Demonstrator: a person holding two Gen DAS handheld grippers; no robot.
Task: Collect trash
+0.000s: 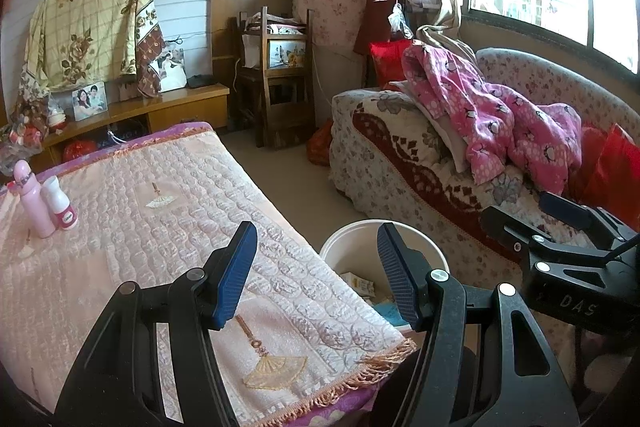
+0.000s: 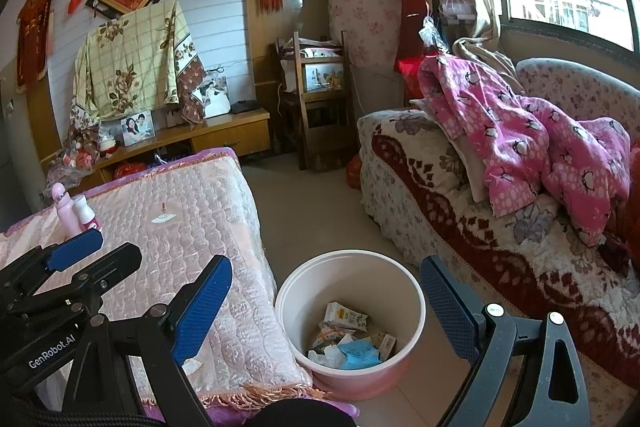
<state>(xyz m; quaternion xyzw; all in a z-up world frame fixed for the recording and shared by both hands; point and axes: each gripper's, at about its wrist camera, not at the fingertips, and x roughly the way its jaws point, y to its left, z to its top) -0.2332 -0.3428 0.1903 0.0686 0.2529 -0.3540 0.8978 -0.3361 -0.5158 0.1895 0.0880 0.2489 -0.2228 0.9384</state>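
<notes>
Both tongs, left (image 1: 318, 275) and right (image 2: 326, 311), hang spread and empty. Trash (image 2: 346, 337), paper scraps and small cartons, lies in the bin (image 2: 352, 259) on the floor beside the desk (image 2: 192, 211). It looks light, soft and crushable; a scrap's raised edge is probably the best hold.

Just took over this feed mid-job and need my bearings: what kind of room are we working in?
Most likely a home living room. A floral-covered sofa with a pink blanket sits under the window, framed photos stand on a wooden cabinet, and a white bin holding wrappers stands on the floor beside a cloth-covered table.
</notes>
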